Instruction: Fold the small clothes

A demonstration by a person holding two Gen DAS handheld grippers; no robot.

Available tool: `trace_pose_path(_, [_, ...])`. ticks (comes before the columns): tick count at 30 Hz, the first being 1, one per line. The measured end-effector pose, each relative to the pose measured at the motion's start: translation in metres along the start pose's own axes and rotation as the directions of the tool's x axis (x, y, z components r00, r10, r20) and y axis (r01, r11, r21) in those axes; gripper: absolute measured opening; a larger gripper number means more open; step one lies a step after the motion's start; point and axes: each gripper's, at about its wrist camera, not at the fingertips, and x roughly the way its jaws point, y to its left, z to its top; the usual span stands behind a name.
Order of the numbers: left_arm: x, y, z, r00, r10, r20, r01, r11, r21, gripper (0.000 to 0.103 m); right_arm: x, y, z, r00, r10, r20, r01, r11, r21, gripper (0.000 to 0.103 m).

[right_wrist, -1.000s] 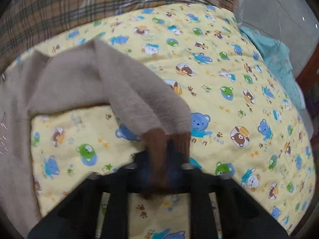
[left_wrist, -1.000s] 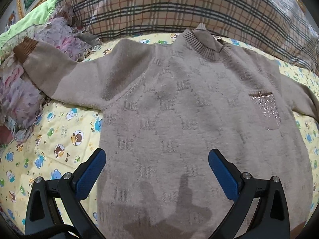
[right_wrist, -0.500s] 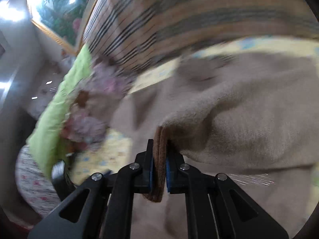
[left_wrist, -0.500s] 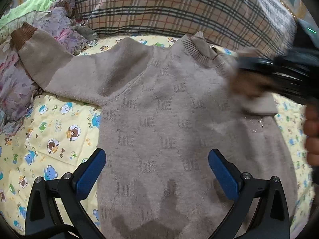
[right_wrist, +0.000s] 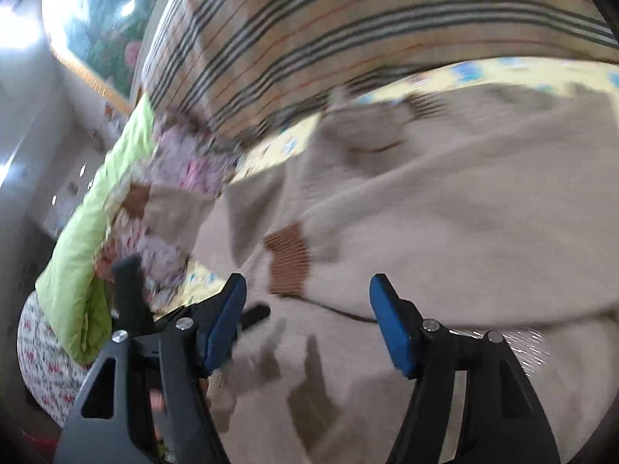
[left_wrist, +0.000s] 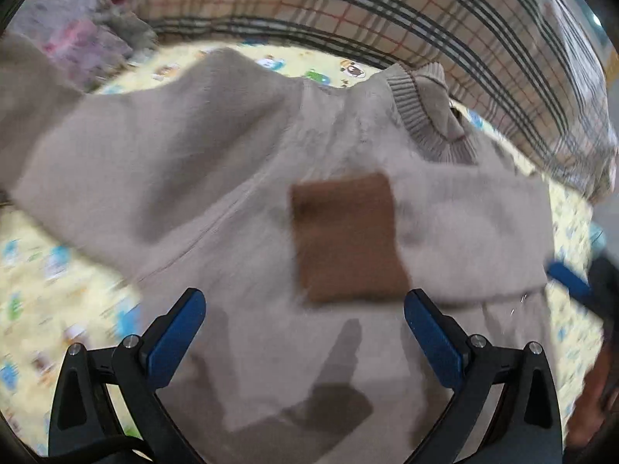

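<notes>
A beige knit sweater (left_wrist: pixel 216 162) lies face up on a yellow cartoon-print sheet (left_wrist: pixel 46 270). One sleeve is folded across its chest, and that sleeve's brown cuff (left_wrist: pixel 344 236) lies flat there. My left gripper (left_wrist: pixel 303 332) hovers open just short of that cuff, with nothing between its fingers. In the right wrist view the same cuff (right_wrist: pixel 288 259) rests on the sweater (right_wrist: pixel 464 212) just beyond my right gripper (right_wrist: pixel 307 324). Its jaws are opening and nothing is between them. The other sleeve stretches out to the left, its brown cuff (right_wrist: pixel 137 201) on a pile of cloth.
A large plaid pillow (left_wrist: pixel 348 11) runs along the far side of the bed. Frilly pink-and-lilac cloth (left_wrist: pixel 77 38) and a green blanket (right_wrist: pixel 89 232) are heaped at the left. One blue pad of the right gripper (left_wrist: pixel 568 282) shows at the right edge.
My right gripper carried the sleeve by its cuff across onto the sweater's chest, then opened and let the cuff go. My left gripper stayed open and shifted over the sweater toward the left sleeve.
</notes>
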Motion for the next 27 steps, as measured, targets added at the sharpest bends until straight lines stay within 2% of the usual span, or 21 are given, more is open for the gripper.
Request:
trace_pose_path(2, [0.021,-0.003,0.013,0.999,-0.008,-0.034,0.007,1.0,-0.016,0.095,-0.021,-0.011,-0.006,0.999,-0.03,0.042,0.029,0.999,0.025,0.067])
trace_pose_path(3, [0.03,-0.006,0.018,0.999,-0.023,-0.047,0.022,0.999,-0.024,0.083,-0.031,-0.016,-0.01,0.997,-0.043,0.062,0.041,0.999,0.034,0.067])
trace_pose_path(4, [0.033,-0.01,0.021,0.999,-0.025,-0.036,0.024,0.999,-0.024,0.069,-0.04,-0.019,-0.013,0.996,-0.053,0.077,0.05,0.998,0.039,0.067])
trace_pose_path(5, [0.033,-0.013,0.023,0.999,-0.029,-0.016,0.028,1.0,-0.012,0.059,-0.047,-0.022,-0.016,0.994,-0.064,0.087,0.061,0.997,0.041,0.067])
trace_pose_path(7, [0.029,-0.024,0.026,0.998,-0.042,0.037,0.041,0.999,0.03,0.015,-0.056,-0.023,-0.02,0.991,-0.085,0.104,0.081,0.996,0.043,0.067])
trace_pose_path(8, [0.028,-0.026,0.027,0.998,-0.043,0.051,0.041,0.998,0.037,0.007,-0.063,-0.026,-0.022,0.989,-0.089,0.118,0.083,0.995,0.049,0.067])
trace_pose_path(11, [0.007,-0.031,0.025,0.991,-0.061,0.118,0.056,0.998,0.04,0.004,-0.076,-0.032,-0.024,0.981,-0.12,0.155,0.111,0.991,0.071,0.067])
trace_pose_path(14, [-0.038,-0.019,0.025,0.976,-0.107,0.189,0.106,0.994,0.016,0.004,-0.083,-0.041,-0.021,0.973,-0.151,0.173,0.138,0.987,0.084,0.067])
trace_pose_path(15, [-0.054,-0.012,0.023,0.971,-0.098,0.217,0.098,0.995,0.013,0.004,-0.085,-0.045,-0.02,0.972,-0.159,0.174,0.146,0.985,0.087,0.067])
trace_pose_path(17, [-0.07,0.004,0.018,0.965,-0.033,0.259,0.031,0.999,0.013,0.003,-0.092,-0.057,-0.018,0.963,-0.201,0.179,0.185,0.977,0.104,0.067])
trace_pose_path(19, [-0.059,0.027,0.012,0.972,0.069,0.224,-0.071,0.997,0.002,0.003,-0.099,-0.069,-0.016,0.955,-0.225,0.191,0.203,0.971,0.131,0.067])
trace_pose_path(20, [-0.052,0.038,0.01,0.978,0.079,0.193,-0.077,0.997,-0.018,0.003,-0.102,-0.076,-0.015,0.949,-0.247,0.197,0.221,0.965,0.143,0.067])
trace_pose_path(23, [-0.034,0.057,0.002,0.991,0.047,0.128,-0.038,0.997,-0.068,0.004,-0.105,-0.093,-0.007,0.934,-0.299,0.194,0.265,0.947,0.184,0.067])
trace_pose_path(27, [-0.031,0.037,-0.001,0.987,0.061,0.146,-0.061,0.998,-0.005,0.004,-0.09,-0.098,0.017,0.924,-0.341,0.171,0.317,0.936,0.15,0.067])
